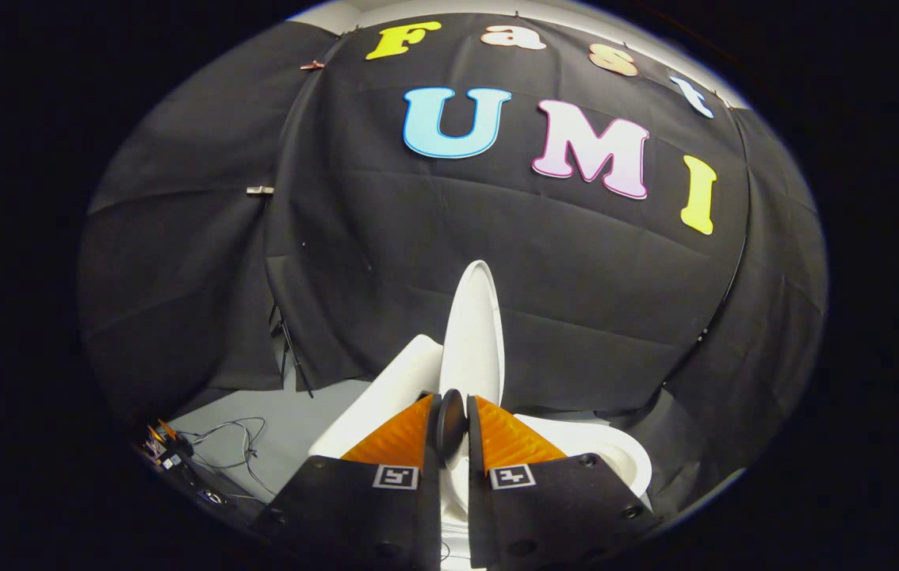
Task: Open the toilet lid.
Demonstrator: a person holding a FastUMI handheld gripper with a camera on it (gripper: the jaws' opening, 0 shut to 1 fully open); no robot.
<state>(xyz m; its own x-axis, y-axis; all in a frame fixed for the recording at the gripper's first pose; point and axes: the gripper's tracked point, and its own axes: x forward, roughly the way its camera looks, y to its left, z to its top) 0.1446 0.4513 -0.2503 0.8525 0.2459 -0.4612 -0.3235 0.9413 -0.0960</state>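
The white toilet lid (473, 325) stands raised, nearly upright, and I see it edge-on just beyond my fingers. My gripper (452, 403) is shut on the lid's near edge. A dark round piece (450, 422) sits in the narrow gap between the fingers. The white toilet (616, 454) lies below, its rim showing to the right of the fingers and another white part (386, 388) to their left. Where the lid is hinged is hidden behind my fingers.
Black cloth wall (576, 277) hangs close behind the toilet. On the grey floor (315, 404) to the left lie loose cables (239, 444) and a small device with orange parts (164, 448).
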